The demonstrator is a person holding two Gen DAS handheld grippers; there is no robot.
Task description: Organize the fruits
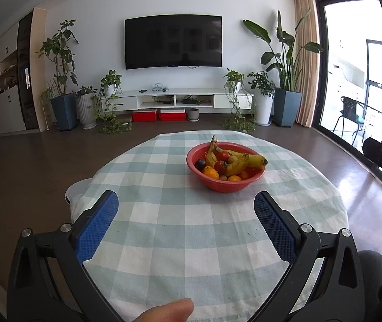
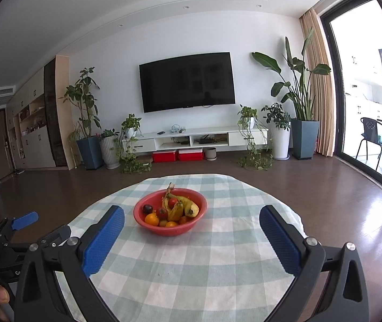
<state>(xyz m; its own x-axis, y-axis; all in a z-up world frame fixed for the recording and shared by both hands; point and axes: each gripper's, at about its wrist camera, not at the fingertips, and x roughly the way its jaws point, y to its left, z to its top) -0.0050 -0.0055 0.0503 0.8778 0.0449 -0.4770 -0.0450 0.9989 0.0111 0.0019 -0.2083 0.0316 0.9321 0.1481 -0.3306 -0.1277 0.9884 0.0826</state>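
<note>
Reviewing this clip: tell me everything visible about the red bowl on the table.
The red bowl is round, shallow, smooth and matte, plastic or ceramic by its look. It stands upright on the checked tablecloth, toward the table's far side. It holds bananas stacked across the middle, red tomatoes, orange fruits and one dark round fruit. Only the cloth and the fruit touch it; both tools are well short of it.

We see one red bowl (image 1: 225,185) on one checked cloth (image 1: 191,241). In the bowl we count two bananas (image 1: 240,162), two red tomatoes (image 1: 220,165), two oranges (image 1: 210,173) and one dark plum (image 1: 200,164). We count two grippers, one left gripper (image 1: 186,206) and one right gripper (image 2: 192,221).
</note>
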